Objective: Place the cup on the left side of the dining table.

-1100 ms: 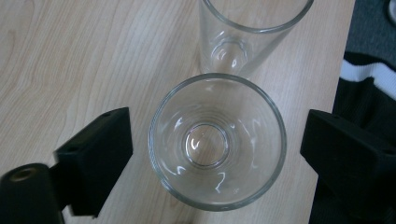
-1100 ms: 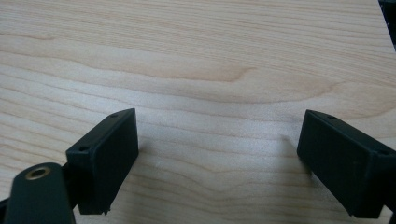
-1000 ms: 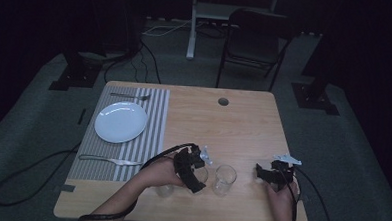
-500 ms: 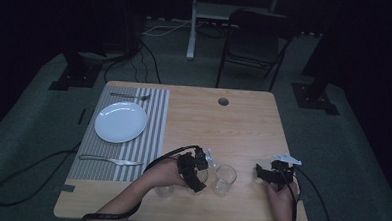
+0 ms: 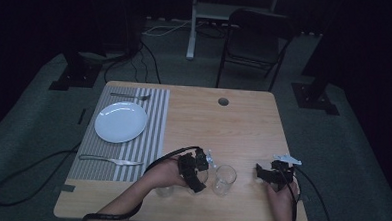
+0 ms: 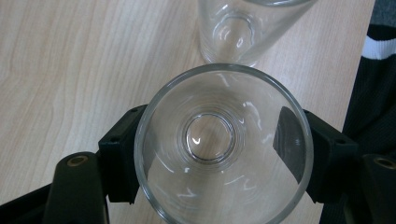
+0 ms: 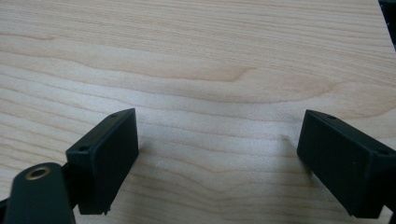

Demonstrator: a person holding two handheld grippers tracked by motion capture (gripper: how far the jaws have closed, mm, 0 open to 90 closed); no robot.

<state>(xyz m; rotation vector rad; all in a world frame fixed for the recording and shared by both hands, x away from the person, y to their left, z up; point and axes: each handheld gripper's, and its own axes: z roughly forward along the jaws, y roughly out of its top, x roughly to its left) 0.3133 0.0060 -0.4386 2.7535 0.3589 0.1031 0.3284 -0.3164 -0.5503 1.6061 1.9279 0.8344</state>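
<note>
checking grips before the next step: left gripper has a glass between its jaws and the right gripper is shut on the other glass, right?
Not quite. The right gripper is open over bare table, as the right gripper view shows. The left gripper does have a glass between its jaws.

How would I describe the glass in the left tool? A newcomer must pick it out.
On the wooden table, look at the near edge, right of the striped placemat. Clear glasses cluster there; it is the glass between the left tool's black jaws, while the neighbouring glass stands free.

Between the left claw's [image 6: 219, 154] matt black plastic jaws sits a clear, glossy drinking glass [image 6: 219, 140]; beneath lies the smooth, pale wood-grain bench [image 6: 84, 60].
</note>
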